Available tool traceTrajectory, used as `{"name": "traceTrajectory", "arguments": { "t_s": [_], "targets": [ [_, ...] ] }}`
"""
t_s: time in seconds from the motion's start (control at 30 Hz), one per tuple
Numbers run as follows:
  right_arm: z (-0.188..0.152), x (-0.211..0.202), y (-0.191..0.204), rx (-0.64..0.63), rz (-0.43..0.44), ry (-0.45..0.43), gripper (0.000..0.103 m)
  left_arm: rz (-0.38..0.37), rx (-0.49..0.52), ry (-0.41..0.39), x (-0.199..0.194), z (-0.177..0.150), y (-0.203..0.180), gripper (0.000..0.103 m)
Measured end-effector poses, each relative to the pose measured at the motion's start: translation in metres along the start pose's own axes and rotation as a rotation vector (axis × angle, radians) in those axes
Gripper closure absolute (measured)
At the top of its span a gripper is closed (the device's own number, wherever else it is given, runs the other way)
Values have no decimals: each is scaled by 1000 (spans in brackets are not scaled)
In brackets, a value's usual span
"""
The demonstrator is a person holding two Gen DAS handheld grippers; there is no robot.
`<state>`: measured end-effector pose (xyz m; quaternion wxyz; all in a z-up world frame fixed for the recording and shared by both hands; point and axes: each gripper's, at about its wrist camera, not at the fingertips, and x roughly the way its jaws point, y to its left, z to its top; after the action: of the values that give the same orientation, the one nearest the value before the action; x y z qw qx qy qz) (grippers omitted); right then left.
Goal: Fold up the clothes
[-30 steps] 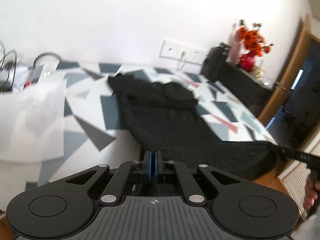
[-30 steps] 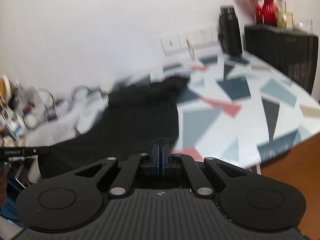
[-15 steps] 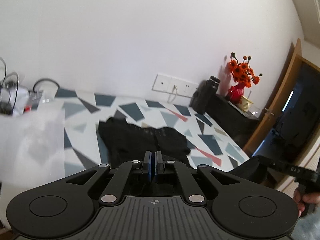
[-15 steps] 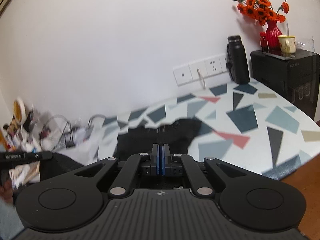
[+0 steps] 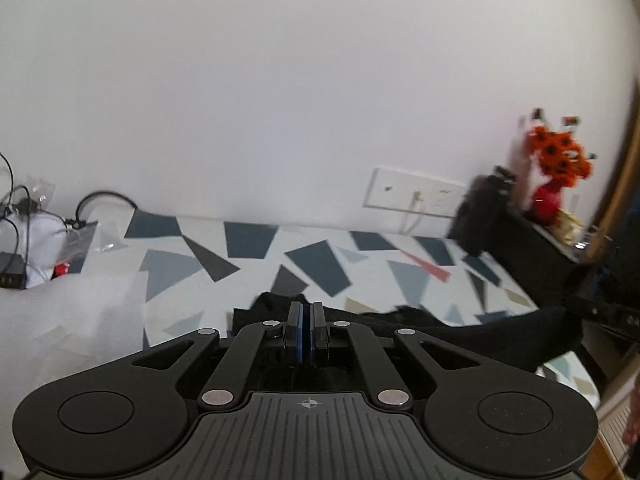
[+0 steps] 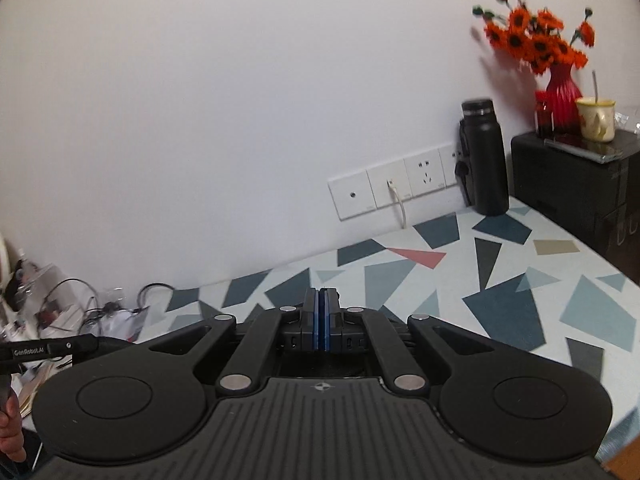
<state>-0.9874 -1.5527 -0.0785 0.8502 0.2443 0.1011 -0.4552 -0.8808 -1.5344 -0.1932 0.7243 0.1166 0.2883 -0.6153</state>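
Note:
A black knitted garment [image 5: 484,336] lies on the patterned table [image 5: 320,256] and is stretched taut between my two grippers. My left gripper [image 5: 306,312] is shut, with black fabric bunched around its blue pads. In the left wrist view the right gripper [image 5: 608,316] pinches the garment's other corner at the far right. In the right wrist view my right gripper [image 6: 320,300] is shut above the table [image 6: 500,280], and its own body hides the cloth below it. There the left gripper [image 6: 48,350] reaches in from the left with dark fabric [image 6: 114,342] at its tip.
A white sheet [image 5: 72,312] and a tangle of cables [image 5: 16,240] cover the table's left end. By the wall stand the sockets [image 6: 400,192] and a black bottle [image 6: 484,160]. A black cabinet [image 6: 576,184] at the right carries a red vase [image 6: 560,88] and a cup [image 6: 596,120].
Both grippers have risen and travelled across the table toward the wall, carrying the garment's near edge with them. Much less of the spread garment shows than before.

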Motion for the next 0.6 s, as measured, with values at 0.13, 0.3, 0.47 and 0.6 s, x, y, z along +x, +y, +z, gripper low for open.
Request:
{"name": "traceTrajectory", "arguments": {
  "t_s": [0.13, 0.3, 0.47, 0.6],
  "targets": [
    [1, 59, -13, 21, -27, 40, 100, 52, 28, 68, 66, 2, 1, 101],
    [-17, 134, -31, 15, -88, 124, 100, 114, 68, 159, 142, -8, 5, 101],
    [-46, 191, -47, -4, -168, 238, 100, 147, 125, 212, 188, -25, 6, 101],
    [-59, 203, -47, -68, -198, 240, 100, 153, 122, 225, 199, -24, 7, 91]
  ]
}}
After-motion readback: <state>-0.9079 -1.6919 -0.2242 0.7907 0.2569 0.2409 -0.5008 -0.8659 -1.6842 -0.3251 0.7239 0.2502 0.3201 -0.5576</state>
